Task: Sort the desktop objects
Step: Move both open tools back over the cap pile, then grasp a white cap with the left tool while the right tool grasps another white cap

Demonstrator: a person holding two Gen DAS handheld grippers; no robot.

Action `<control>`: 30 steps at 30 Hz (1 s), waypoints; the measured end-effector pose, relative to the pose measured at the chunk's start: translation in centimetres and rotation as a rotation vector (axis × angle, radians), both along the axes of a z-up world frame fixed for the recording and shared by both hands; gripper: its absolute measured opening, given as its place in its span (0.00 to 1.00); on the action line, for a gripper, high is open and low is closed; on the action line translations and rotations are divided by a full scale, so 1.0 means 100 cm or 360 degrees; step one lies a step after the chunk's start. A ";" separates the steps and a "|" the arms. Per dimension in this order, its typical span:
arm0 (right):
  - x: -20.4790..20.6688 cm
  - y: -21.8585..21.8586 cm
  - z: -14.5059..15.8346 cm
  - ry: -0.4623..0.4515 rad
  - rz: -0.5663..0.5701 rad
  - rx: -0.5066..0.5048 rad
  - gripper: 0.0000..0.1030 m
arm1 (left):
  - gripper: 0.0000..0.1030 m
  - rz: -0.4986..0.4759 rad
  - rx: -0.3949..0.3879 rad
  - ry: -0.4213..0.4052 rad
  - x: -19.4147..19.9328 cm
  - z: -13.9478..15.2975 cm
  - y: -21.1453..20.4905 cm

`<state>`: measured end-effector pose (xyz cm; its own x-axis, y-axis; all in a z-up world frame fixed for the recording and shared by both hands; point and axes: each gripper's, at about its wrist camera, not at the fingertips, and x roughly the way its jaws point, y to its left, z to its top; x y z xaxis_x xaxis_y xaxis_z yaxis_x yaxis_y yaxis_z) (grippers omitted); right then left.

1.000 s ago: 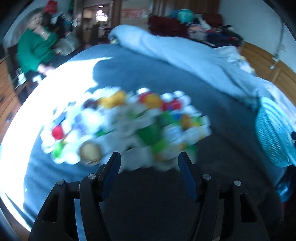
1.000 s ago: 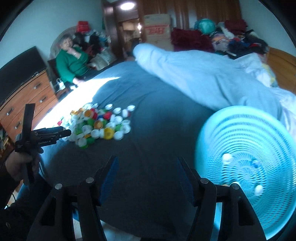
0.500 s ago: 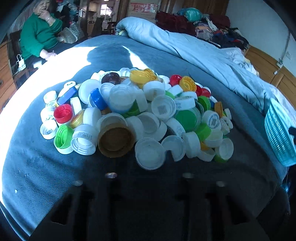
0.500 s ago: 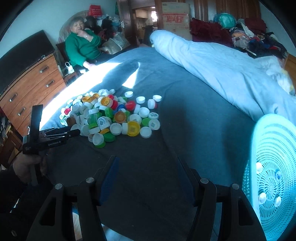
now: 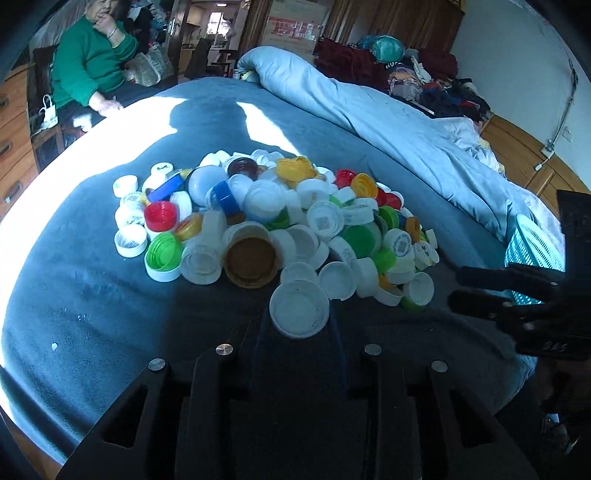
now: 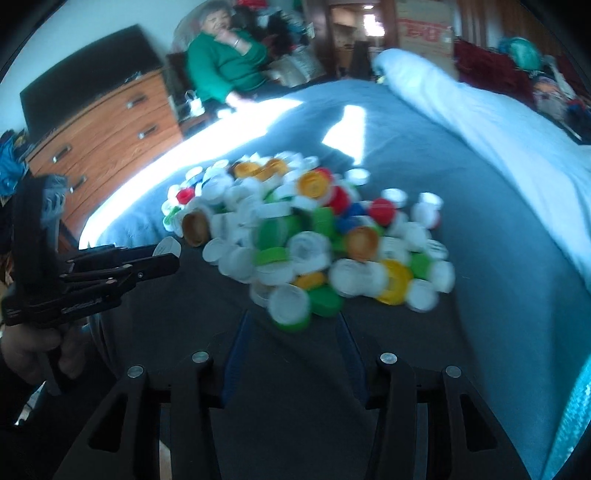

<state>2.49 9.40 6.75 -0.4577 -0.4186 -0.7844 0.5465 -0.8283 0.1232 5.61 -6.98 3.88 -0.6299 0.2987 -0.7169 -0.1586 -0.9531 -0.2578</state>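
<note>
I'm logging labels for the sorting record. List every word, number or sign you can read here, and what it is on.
Nothing reads clearly.
Cardboard box: red print, too small.
Blue-ringed white cap: ring text too small.
Coded white cap: square code only, no words.
Left hand-held gripper, shut on a plain white cap: white body lettering, blurred.

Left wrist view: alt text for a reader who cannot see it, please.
The left gripper closes on a white cap at the near edge of a pile of coloured bottle caps on a blue bedspread. The right gripper and a turquoise basket sit at right.
</note>
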 end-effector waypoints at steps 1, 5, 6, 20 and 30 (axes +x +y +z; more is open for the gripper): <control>-0.003 -0.004 -0.003 -0.0009 0.0000 0.0007 0.50 | 0.26 0.0005 0.0002 -0.0008 -0.001 -0.002 0.000; -0.014 -0.019 -0.016 -0.0015 -0.0019 0.0114 0.50 | 0.26 0.0008 0.0026 -0.0034 -0.003 -0.007 0.000; -0.016 -0.022 -0.019 -0.0015 -0.0020 0.0137 0.50 | 0.26 0.0006 0.0028 -0.0039 -0.004 -0.008 -0.001; 0.012 0.001 0.031 0.0119 -0.0085 0.0023 0.32 | 0.26 -0.0009 0.0049 0.0010 -0.002 0.013 0.009; 0.033 0.064 0.089 0.0247 -0.0274 -0.0011 0.32 | 0.26 -0.0183 -0.0033 -0.0002 -0.002 0.059 0.079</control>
<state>5.77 15.79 15.61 -0.6377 -0.3288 -0.6966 0.4098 -0.9105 0.0546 5.45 0.96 9.74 -0.5913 0.3541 -0.7246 -0.2668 -0.9337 -0.2386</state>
